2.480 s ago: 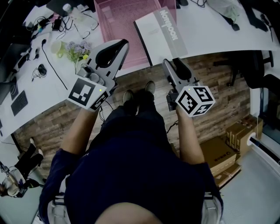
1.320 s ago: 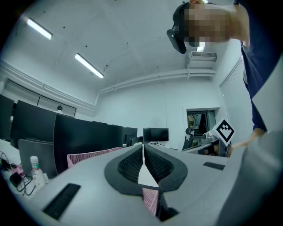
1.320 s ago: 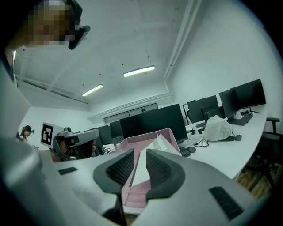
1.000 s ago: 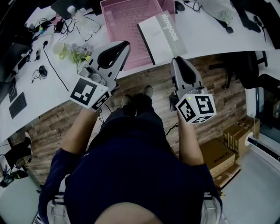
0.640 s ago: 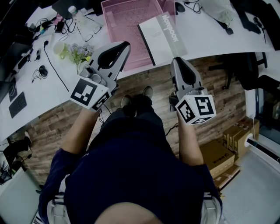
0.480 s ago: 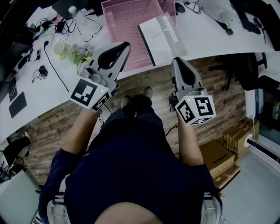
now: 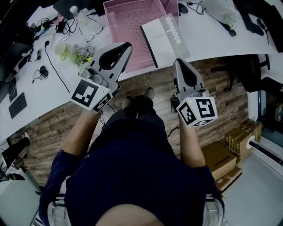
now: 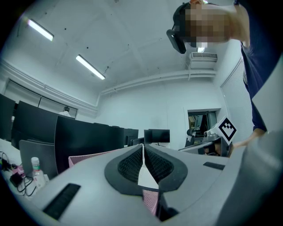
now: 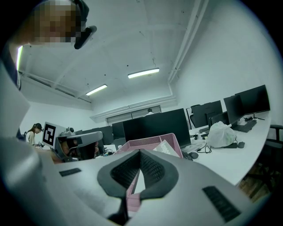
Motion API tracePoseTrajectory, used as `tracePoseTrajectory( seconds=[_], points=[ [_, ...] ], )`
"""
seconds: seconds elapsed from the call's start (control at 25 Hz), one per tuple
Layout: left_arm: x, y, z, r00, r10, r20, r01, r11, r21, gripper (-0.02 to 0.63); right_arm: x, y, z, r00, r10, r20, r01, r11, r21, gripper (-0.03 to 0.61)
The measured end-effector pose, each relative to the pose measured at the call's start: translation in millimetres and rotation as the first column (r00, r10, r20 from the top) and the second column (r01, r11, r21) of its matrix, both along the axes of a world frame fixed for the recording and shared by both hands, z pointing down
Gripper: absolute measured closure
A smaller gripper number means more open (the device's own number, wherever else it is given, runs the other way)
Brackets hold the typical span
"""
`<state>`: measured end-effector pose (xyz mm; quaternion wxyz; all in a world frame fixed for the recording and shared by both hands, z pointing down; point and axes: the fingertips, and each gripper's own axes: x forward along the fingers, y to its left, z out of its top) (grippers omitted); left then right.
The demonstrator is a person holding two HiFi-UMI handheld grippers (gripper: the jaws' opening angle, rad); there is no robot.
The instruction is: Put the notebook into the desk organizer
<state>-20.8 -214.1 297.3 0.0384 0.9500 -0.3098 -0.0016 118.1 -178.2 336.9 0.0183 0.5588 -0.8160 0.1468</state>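
Note:
The pink mesh desk organizer (image 7: 128, 22) stands on the white desk (image 7: 212, 42). The white and grey notebook (image 7: 164, 35) lies propped against the organizer's right side. Both grippers hover at the desk's near edge, above the wooden floor. My left gripper (image 7: 128, 44) points at the organizer's near left corner, jaws shut and empty (image 8: 142, 149). My right gripper (image 7: 178, 61) sits just short of the notebook's near end, also shut with nothing held (image 9: 139, 153). In the right gripper view the organizer (image 9: 148, 143) and the notebook (image 9: 168, 148) lie straight ahead.
A bunch of flowers (image 7: 80, 51) and a cup (image 7: 59, 47) sit left of the organizer among cables. A white bag (image 7: 224, 9) lies at the desk's far right. Cardboard boxes (image 7: 223, 156) stand on the floor. Dark monitors (image 9: 152, 126) line the desk behind.
Since the earliest frame the right gripper has swung more upright and shifted slightly right, just short of the desk edge. The left gripper has stayed almost still.

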Motion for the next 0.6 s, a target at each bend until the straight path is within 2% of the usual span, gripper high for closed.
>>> tracePoseTrajectory(
  seconds=[0.6],
  points=[
    [-0.7, -9.1, 1.9, 1.0, -0.001, 0.001, 0.001, 1.0, -0.002, 0.575, -1.7, -8.6, 2.6, 1.0, -0.004, -0.01, 0.004, 1.0, -0.008, 0.574]
  ],
)
